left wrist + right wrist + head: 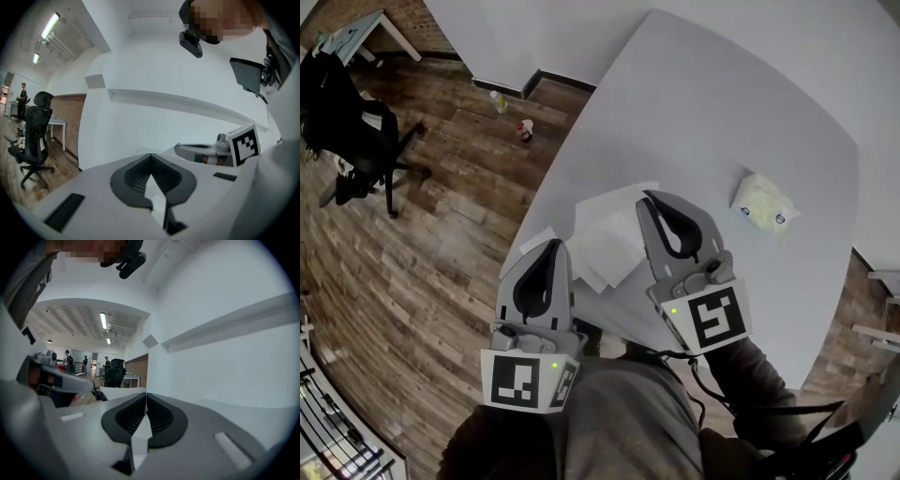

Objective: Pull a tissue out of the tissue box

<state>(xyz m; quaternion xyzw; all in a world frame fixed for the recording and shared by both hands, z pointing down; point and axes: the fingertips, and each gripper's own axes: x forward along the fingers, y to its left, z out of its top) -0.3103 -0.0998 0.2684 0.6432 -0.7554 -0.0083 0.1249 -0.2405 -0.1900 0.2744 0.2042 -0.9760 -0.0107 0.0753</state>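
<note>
The tissue pack (761, 202), a soft white and pale-green packet, lies on the white table (722, 103) to the right of both grippers. Several loose white tissues (609, 239) lie spread at the table's near left edge. My right gripper (649, 199) hovers over those tissues, well left of the pack, with its jaws shut and empty (146, 394). My left gripper (553, 246) is lower left, at the table's edge, jaws closed with nothing between them (150, 155). Neither gripper view shows the pack.
Wooden floor (441, 244) lies left of the table. A black office chair (356, 141) and two small bottles (525, 129) stand on it. White walls rise beyond the table. People stand far off in the right gripper view.
</note>
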